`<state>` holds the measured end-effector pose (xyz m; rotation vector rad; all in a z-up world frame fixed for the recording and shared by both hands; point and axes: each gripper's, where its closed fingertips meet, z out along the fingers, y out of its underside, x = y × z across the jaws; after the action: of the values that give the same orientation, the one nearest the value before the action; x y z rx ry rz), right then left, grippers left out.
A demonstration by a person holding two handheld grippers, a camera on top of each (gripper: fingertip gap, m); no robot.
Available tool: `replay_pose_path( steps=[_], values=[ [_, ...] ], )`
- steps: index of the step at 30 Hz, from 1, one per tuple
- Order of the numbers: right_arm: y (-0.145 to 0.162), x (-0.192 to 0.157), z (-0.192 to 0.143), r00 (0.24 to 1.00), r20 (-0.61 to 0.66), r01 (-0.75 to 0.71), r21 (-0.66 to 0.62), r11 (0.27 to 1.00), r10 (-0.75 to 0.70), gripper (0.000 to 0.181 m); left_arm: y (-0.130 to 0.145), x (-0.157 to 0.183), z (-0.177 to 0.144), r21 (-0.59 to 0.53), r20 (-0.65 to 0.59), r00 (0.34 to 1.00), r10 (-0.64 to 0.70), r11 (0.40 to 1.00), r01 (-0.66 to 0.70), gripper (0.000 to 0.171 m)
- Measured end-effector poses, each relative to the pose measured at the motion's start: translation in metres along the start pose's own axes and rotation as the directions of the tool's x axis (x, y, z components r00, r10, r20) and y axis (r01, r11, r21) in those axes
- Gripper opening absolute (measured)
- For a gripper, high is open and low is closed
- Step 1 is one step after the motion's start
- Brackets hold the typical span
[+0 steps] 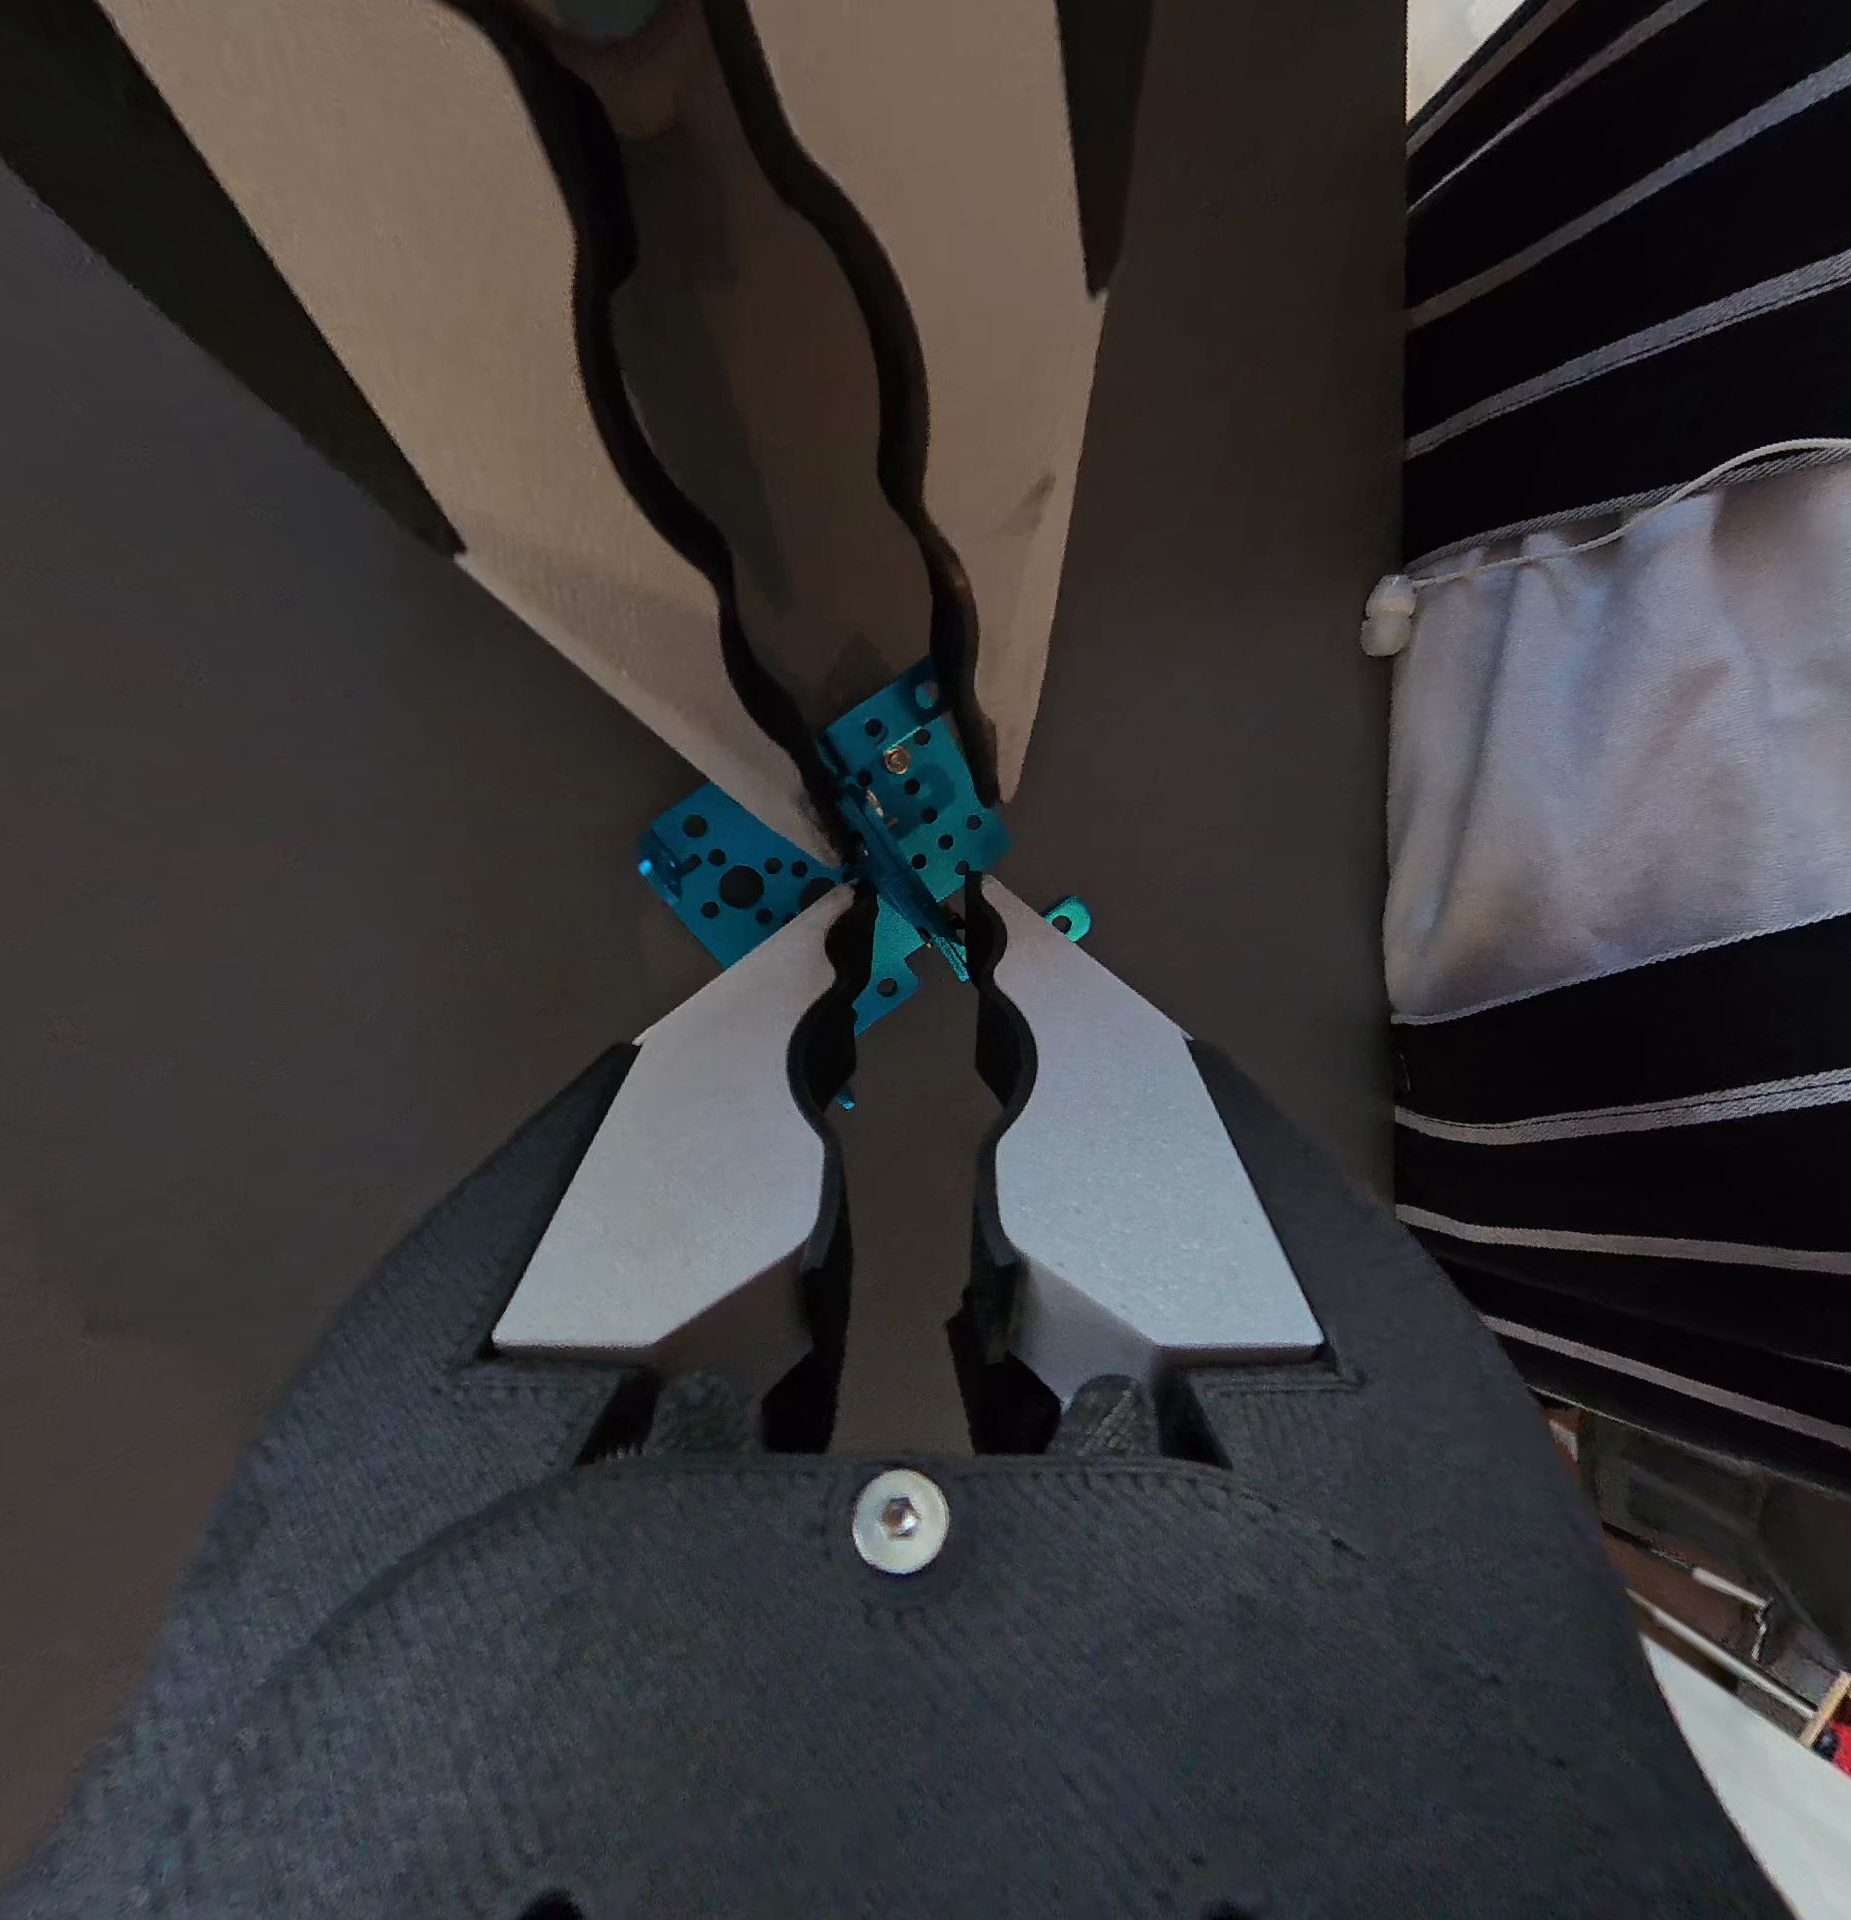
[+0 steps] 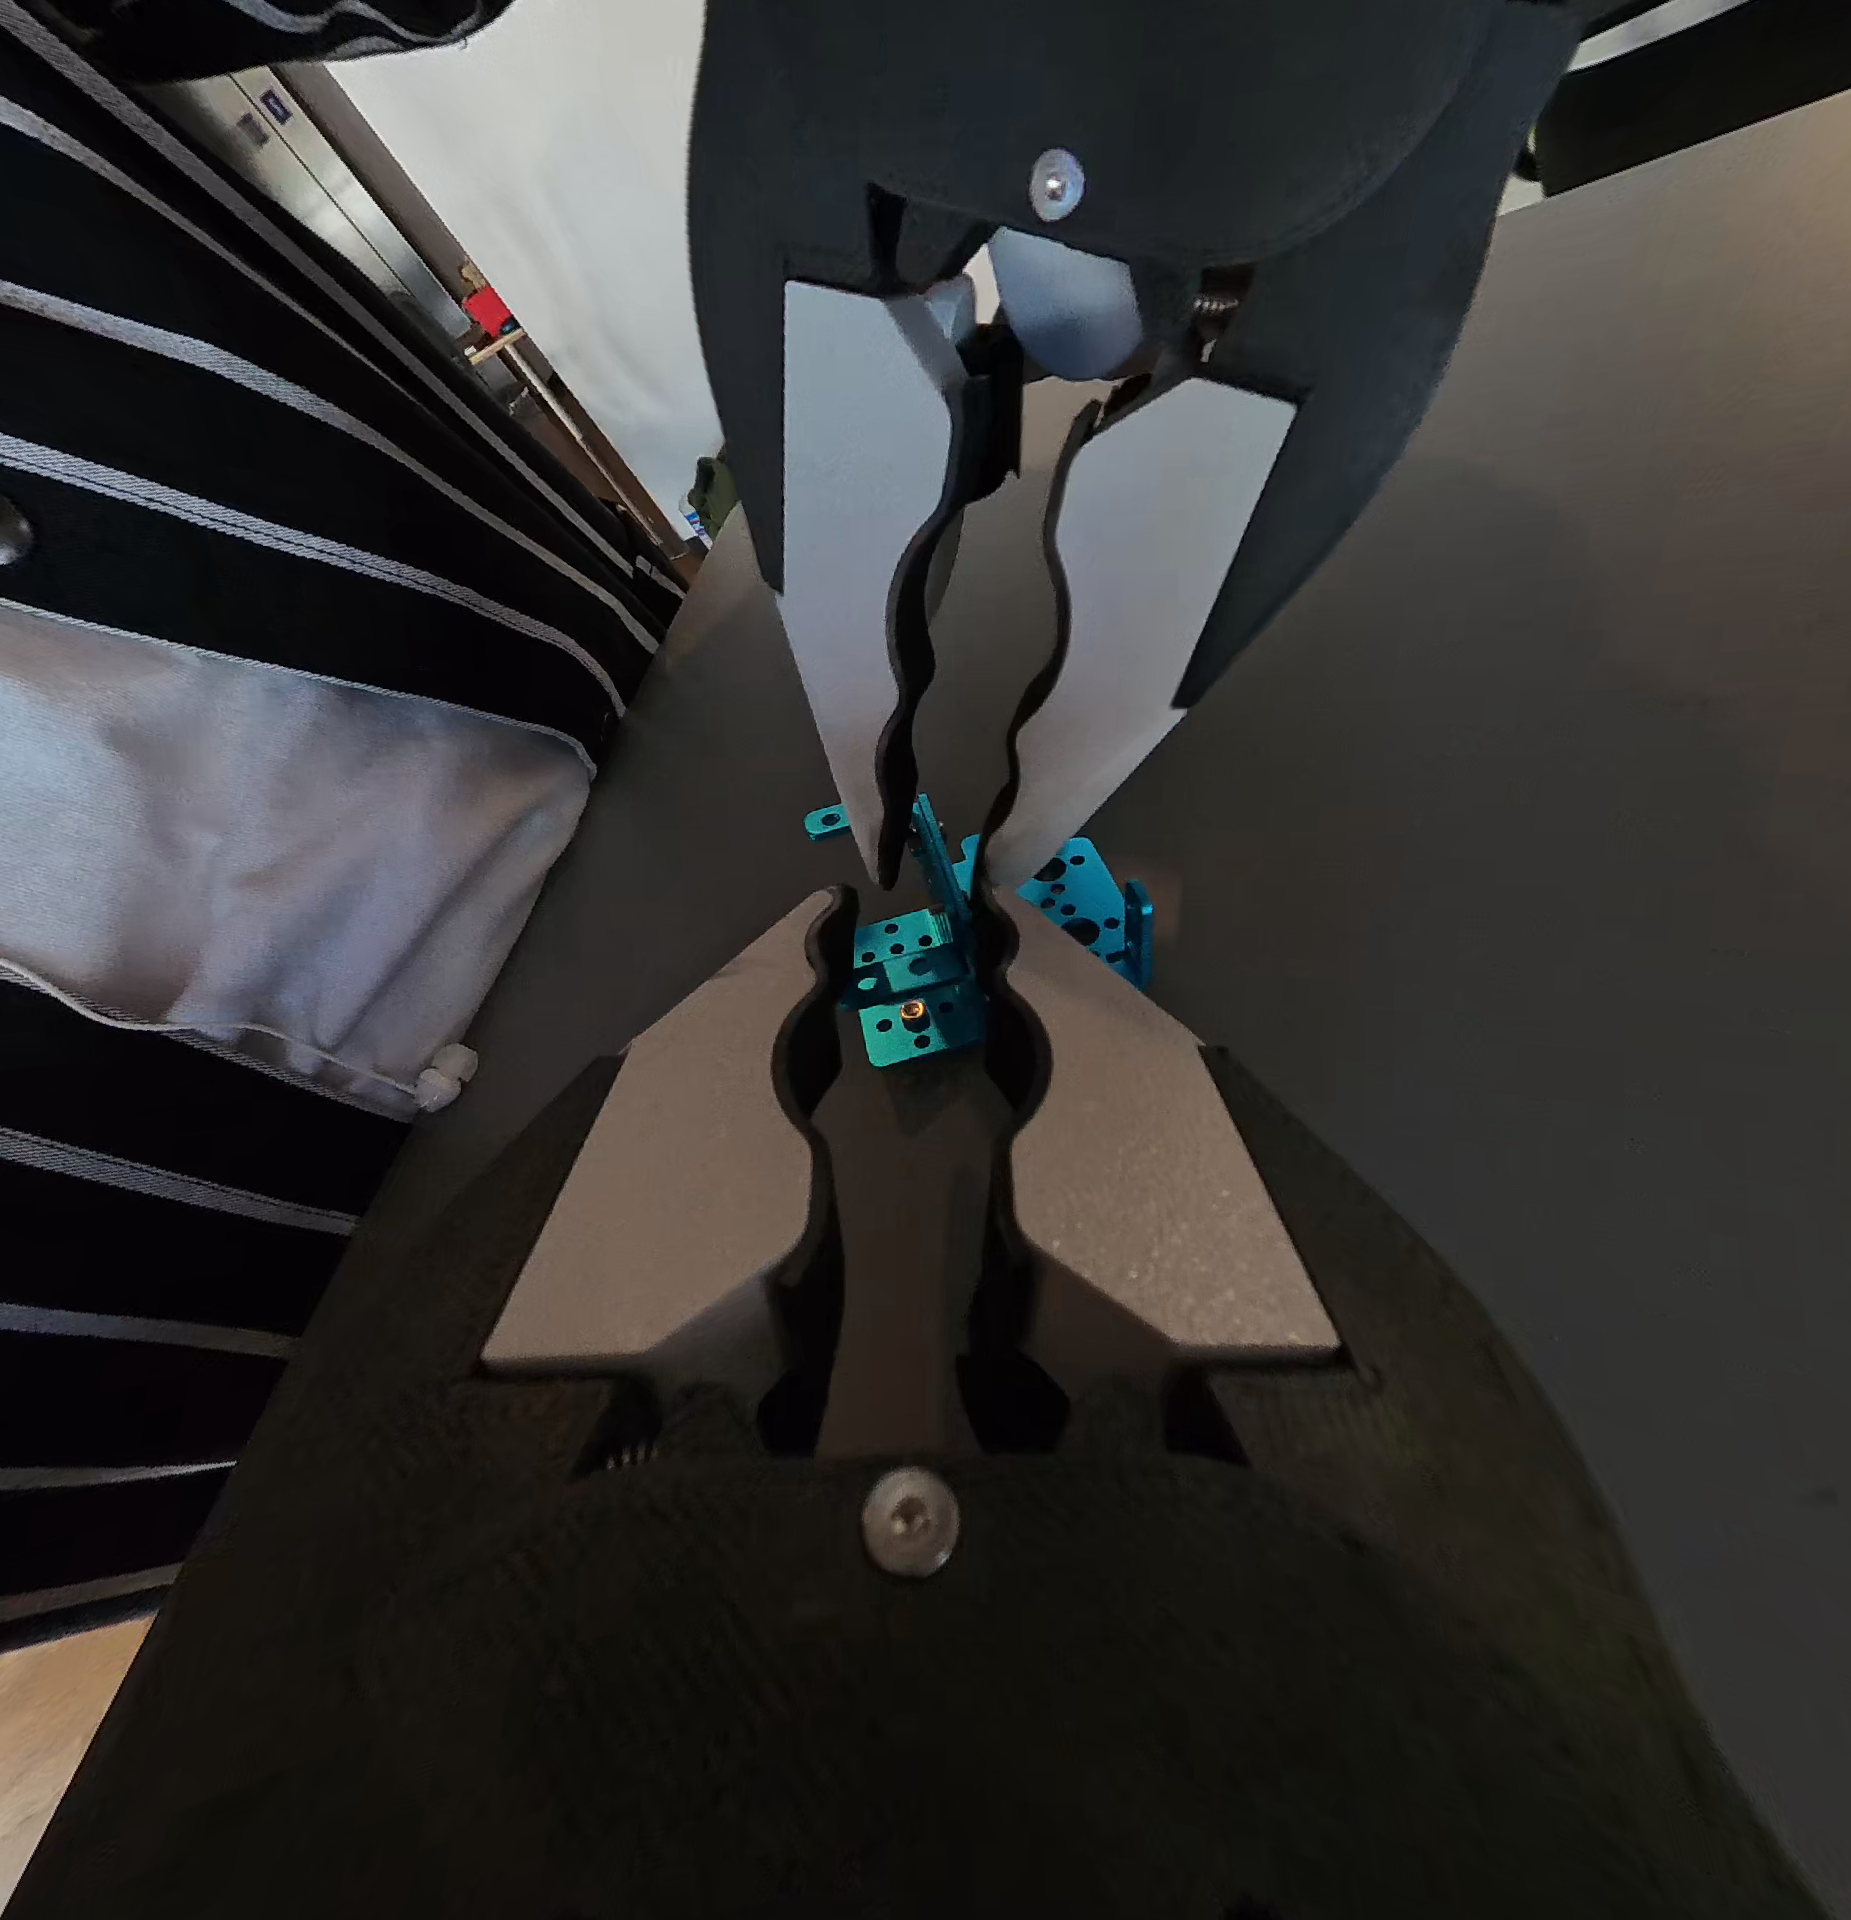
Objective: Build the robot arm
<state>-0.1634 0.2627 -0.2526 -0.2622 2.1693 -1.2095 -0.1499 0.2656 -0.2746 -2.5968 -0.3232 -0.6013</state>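
The left gripper (image 1: 910,894) and the right gripper (image 1: 905,821) meet tip to tip over a dark table (image 1: 277,935), with a cluster of blue perforated metal brackets (image 1: 921,800) between and under the fingertips.

Left gripper: its jaws stand a narrow gap apart, and a thin blue plate edge (image 1: 890,956) runs through that gap. Whether the pads actually press on the plate cannot be told, since the tips cover the contact.

Right gripper (image 2: 921,904): its jaws are likewise nearly together around a blue angle bracket with a small screw (image 2: 913,1010), which sits just inside the tips. From the left wrist view the same gripper's tips appear pinched on the upper part of the assembly. Firm contact is not clearly visible in either view.

A flat blue plate with a large round hole (image 1: 739,883) lies beside the left gripper's left finger, partly hidden by it. A small blue tab (image 1: 1068,920) shows just past the right finger, mostly cut off.

At the table edge, beside both tools, is a person's black garment with grey stripes (image 1: 1648,312), carrying a light grey fabric panel with a white cord stopper (image 1: 1383,613). A small label on a grey cabinet (image 2: 275,104) is too blurred to read.
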Motion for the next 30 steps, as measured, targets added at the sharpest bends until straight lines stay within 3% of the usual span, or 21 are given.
replay_pose_path(
  steps=[12,19,30],
  values=[
    [0.004,-0.005,0.001,1.0,0.015,0.014,-0.021,1.0,-0.014,0.022,-0.005,0.0,-0.001,0.072,-0.039,0.998,-0.048,0.996,0.051,0.032],
    [0.005,-0.007,0.0,1.0,0.022,0.016,-0.023,1.0,-0.016,0.022,-0.011,-0.001,0.001,0.099,-0.021,1.0,-0.022,0.995,0.024,0.017],
    [0.007,-0.008,-0.003,1.0,0.018,0.019,-0.032,0.999,-0.018,0.022,-0.016,-0.004,0.0,0.129,0.025,1.0,-0.001,0.992,-0.002,0.013]
  ],
)
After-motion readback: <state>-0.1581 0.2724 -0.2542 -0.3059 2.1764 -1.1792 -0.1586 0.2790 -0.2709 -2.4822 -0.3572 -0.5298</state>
